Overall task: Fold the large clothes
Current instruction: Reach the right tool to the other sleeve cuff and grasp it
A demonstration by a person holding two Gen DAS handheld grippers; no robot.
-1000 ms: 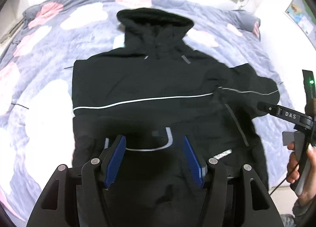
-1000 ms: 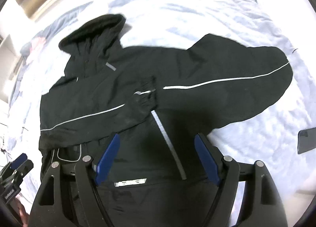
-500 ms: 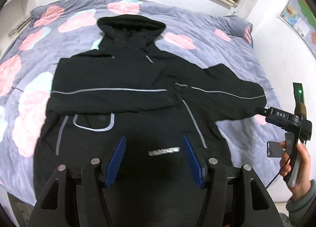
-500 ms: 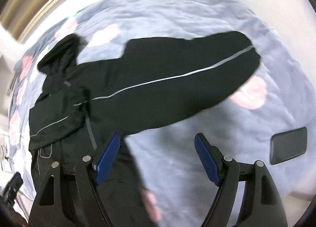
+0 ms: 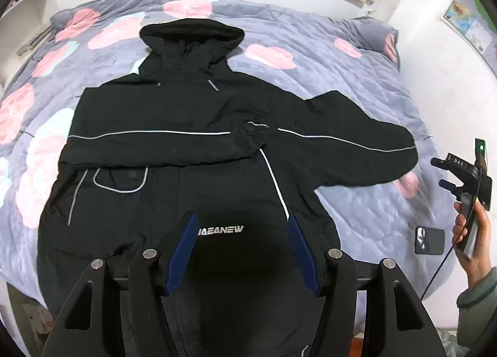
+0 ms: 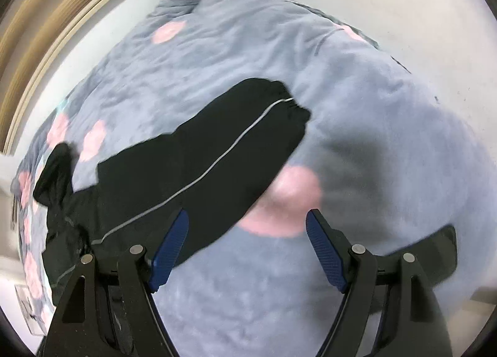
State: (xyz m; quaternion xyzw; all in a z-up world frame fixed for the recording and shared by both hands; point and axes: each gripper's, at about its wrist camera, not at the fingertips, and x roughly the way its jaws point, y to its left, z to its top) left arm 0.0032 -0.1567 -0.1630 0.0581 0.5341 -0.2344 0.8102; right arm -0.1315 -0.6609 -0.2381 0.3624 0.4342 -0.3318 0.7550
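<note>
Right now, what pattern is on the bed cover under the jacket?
The quilt is greyish blue with pink flower-like blotches and a few pale blue ones, best seen from the left wrist view.

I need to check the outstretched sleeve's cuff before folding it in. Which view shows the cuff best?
The right wrist view: the cuff sits near mid-frame, gathered end and grey stripe visible, though blurred. The left wrist view shows the whole jacket sharply, but the cuff lies small near the right edge.

Black claw point(image 5: 242, 251) frames, blue ribbed pads point(image 5: 181, 253), silver screws; grey-green knit sleeve point(image 5: 476, 298).
</note>
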